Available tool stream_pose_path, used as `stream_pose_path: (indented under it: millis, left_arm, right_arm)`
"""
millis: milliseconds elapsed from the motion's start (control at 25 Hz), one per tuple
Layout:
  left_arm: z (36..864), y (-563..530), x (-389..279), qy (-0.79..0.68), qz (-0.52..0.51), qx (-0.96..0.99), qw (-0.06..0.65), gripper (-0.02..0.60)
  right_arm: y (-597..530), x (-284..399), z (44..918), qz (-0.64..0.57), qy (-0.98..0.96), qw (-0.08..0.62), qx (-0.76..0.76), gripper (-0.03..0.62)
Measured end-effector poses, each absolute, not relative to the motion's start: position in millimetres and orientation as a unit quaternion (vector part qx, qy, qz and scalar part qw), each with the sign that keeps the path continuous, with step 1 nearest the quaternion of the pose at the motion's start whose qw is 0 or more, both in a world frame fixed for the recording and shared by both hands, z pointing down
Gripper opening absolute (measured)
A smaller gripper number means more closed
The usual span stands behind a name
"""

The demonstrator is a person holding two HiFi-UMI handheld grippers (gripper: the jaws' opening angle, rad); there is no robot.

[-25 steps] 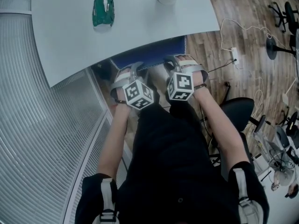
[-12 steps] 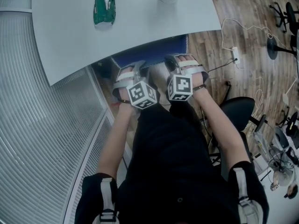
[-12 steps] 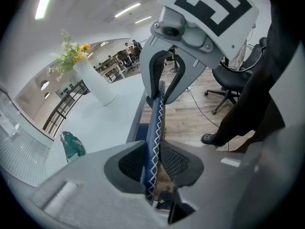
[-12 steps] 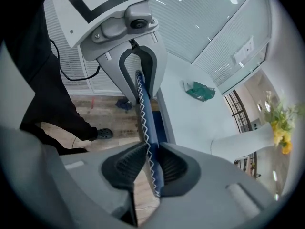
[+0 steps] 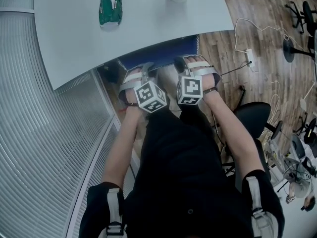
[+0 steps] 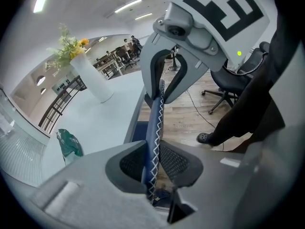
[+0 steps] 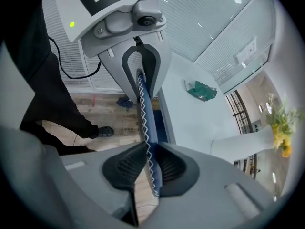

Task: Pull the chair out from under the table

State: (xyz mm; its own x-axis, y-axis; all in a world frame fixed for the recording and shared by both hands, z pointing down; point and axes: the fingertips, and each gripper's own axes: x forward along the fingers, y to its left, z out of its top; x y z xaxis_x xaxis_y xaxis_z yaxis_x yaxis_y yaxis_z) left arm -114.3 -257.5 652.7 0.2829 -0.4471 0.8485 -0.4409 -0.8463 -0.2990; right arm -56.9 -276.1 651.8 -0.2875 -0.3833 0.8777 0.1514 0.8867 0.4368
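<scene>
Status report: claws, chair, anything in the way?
Left claw, right claw just closed on chair backrest edge. Tucked under table, not yet pulled. No obstruction visible.

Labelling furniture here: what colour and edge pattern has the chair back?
The chair back is dark blue with white zigzag stitching; left gripper view shows it best.

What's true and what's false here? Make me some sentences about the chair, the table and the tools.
1. The left tool and the right tool both grip the blue chair back with white zigzag stitching. True; their jaws have just been closing on its edge.
2. The green crumpled bag is held by a tool. False: it lies on the white table.
3. A tall white vase stands on the table. True.
4. The chair back stands far from the table. False: it sits right at the table's edge.
</scene>
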Motion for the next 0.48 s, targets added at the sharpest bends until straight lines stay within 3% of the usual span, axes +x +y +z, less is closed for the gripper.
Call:
stream_pose_path:
  millis: [480]
  left_arm:
    - [643.2, -246.1, -113.9, 0.28, -0.522, -0.806, -0.01, 0.091]
  right_arm:
    - [-261.6, -56.0, 643.9, -0.201, -0.781, 0.586, 0.073, 0.077]
